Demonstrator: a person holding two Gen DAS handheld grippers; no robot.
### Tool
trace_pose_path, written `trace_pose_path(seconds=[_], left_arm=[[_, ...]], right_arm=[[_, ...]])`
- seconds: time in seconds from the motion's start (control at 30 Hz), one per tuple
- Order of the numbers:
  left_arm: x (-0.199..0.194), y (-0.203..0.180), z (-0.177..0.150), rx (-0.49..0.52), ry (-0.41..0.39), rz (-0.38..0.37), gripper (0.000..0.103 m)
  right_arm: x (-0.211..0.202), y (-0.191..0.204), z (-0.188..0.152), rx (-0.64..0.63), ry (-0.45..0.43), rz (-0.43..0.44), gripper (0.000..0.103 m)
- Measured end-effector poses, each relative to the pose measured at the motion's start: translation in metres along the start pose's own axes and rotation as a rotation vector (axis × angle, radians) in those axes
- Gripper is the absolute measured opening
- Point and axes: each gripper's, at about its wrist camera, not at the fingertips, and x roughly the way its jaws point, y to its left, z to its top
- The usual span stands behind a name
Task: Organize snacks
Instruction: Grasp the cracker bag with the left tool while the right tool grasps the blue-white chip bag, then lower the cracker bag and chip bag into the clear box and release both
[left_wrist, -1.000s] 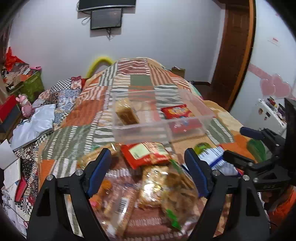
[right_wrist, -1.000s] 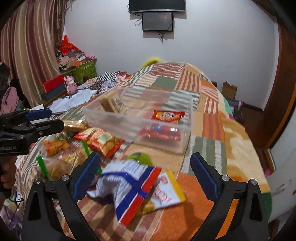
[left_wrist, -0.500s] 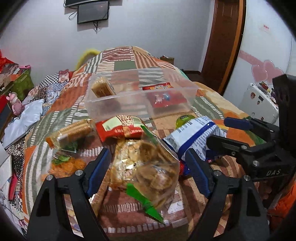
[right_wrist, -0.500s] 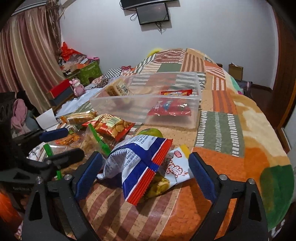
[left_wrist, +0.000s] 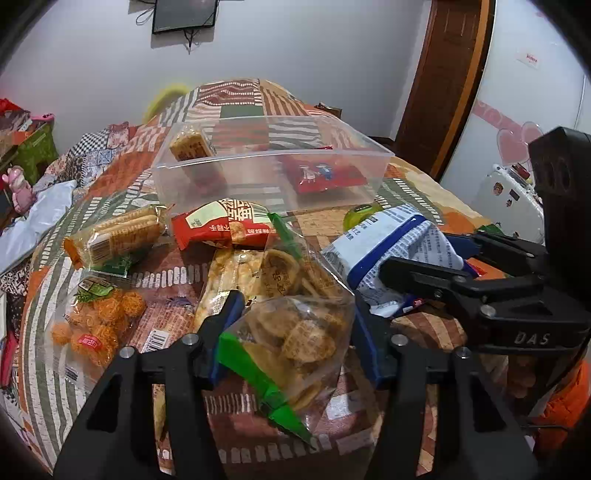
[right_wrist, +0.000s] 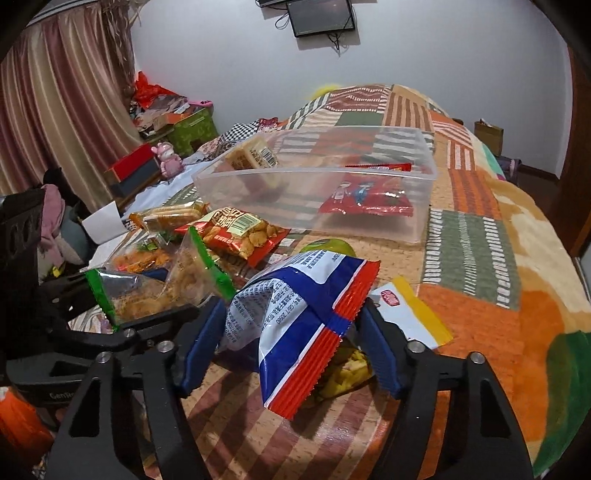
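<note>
A clear plastic bin sits on the patchwork bed and holds a biscuit pack and a red snack pack. My left gripper has closed on a clear green-edged bag of round crackers. My right gripper has closed on a blue, white and red snack bag; that bag also shows in the left wrist view. The bin shows in the right wrist view too.
Loose snacks lie in front of the bin: a red pack, a biscuit roll, an orange ball-snack bag, a green item, a yellow-edged packet. Boxes and a pink toy stand at the left.
Both grippers moved down and forward onto the snacks and closed: the left on the cracker bag, the right on the blue, white and red bag.
</note>
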Motion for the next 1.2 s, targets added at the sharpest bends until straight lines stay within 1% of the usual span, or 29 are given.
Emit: trace_pose_path(seconds=[0.17,0.2,0.43,0.6,0.8,1.03,1.2], left_arm=[[-0.002,-0.005,-0.002,0.015,-0.022,0.016,0.053],[-0.003,-0.005,-0.002,0.016,-0.025,0.013,0.048],[-0.018,-0.001,0.005,-0.001,-0.07,0.024,0.048],[-0.028,0.003,0.015,-0.018,-0.11,0.024,0.048],[-0.038,0.009,0.031,-0.033,-0.157,0.028,0.048],[-0.043,0.017,0.056,-0.054,-0.212,0.028,0.048],[-0.042,0.017,0.076,-0.048,-0.252,0.023,0.048]], right_arm=[[-0.003,0.004,0.0,-0.014,-0.012,-0.011,0.057],[-0.004,0.005,0.0,-0.021,-0.014,-0.015,0.056],[-0.015,0.008,0.005,-0.031,-0.048,-0.026,0.05],[-0.021,0.007,0.011,-0.028,-0.071,-0.028,0.049],[-0.033,0.004,0.021,-0.019,-0.119,-0.031,0.048],[-0.046,-0.001,0.042,-0.019,-0.193,-0.049,0.048],[-0.043,-0.004,0.058,-0.016,-0.233,-0.064,0.048]])
